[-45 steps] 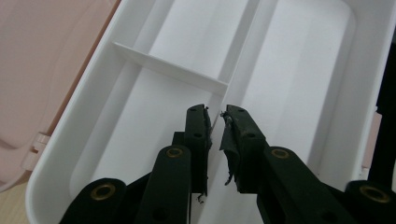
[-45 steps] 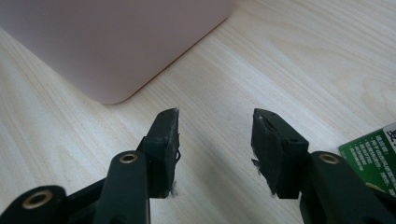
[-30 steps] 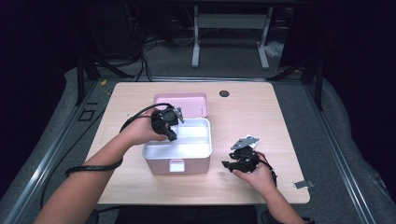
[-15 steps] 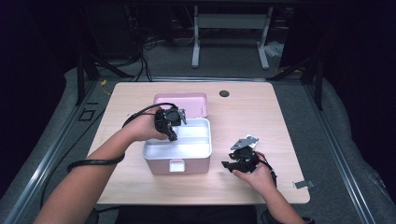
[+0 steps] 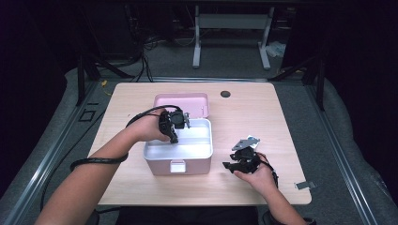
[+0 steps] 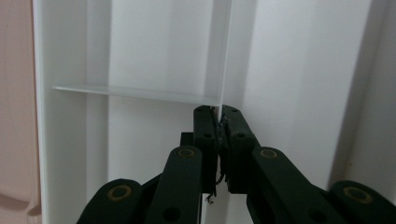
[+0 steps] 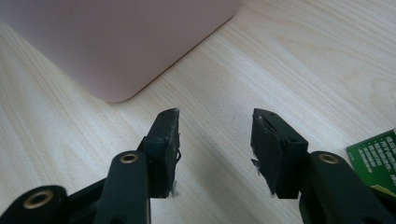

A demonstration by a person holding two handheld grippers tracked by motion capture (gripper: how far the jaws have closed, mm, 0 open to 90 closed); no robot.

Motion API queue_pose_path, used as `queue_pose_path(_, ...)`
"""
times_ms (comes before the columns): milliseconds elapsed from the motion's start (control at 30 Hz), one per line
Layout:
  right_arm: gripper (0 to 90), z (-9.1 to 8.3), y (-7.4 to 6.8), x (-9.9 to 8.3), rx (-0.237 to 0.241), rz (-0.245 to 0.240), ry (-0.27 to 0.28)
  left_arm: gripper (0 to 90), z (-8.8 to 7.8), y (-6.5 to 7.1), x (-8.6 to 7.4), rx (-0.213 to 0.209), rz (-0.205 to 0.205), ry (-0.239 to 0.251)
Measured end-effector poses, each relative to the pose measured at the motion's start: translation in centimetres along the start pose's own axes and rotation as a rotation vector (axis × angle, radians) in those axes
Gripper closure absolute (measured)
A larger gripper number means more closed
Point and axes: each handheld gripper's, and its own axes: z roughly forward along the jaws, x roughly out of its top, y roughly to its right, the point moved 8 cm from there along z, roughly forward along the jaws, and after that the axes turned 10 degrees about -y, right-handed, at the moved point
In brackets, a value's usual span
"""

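A pink box with a white inner tray stands in the middle of the table, and its pink lid lies behind it. My left gripper reaches down into the tray's far left part. In the left gripper view its jaws are pinched together on the edge of a thin white divider. My right gripper rests to the right of the box, low over the wood. Its jaws stand apart with nothing between them, pointing at the pink box's corner.
A small black disc lies at the table's far side. A small grey metal piece sits at the right front edge. A green packet corner shows beside the right jaw. Bare wood surrounds the box.
The left gripper has shifted very slightly over the tray, still down among the dividers. The right hand and gripper have stayed where they were.
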Motion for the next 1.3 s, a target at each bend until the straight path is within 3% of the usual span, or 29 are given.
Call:
queue_pose_path(100,51.5,0.0,0.0,0.0,0.000,0.001,0.000,87.1,0.0,0.1,0.1,0.027,0.046,-0.010)
queue_pose_path(400,51.5,0.0,0.0,0.0,0.001,0.000,-0.001,87.2,-0.2,0.3,0.0,0.068,0.072,-0.012)
queue_pose_path(667,51.7,0.0,0.0,0.0,0.002,0.000,0.002,88.3,-1.0,0.5,-0.2,0.100,0.054,-0.006)
queue_pose_path(800,51.7,0.0,0.0,0.0,0.002,0.002,0.001,89.2,-2.3,0.5,-0.4,0.119,0.031,0.026)
queue_pose_path(867,51.7,0.0,0.0,0.0,0.001,0.002,0.002,89.3,-3.0,0.4,-0.7,0.116,0.004,0.044)
queue_pose_path(967,51.7,0.0,0.0,0.1,0.000,-0.001,0.003,89.4,-4.3,0.1,-1.8,0.099,-0.072,0.078)
queue_pose_path(1100,51.7,0.0,0.0,0.1,0.003,0.005,0.005,89.4,-5.3,-0.6,-4.4,0.041,-0.236,0.156)
queue_pose_path(1300,51.7,-0.1,0.1,0.1,0.000,0.005,0.008,89.4,-5.0,-1.4,-9.9,-0.007,-0.430,0.184)
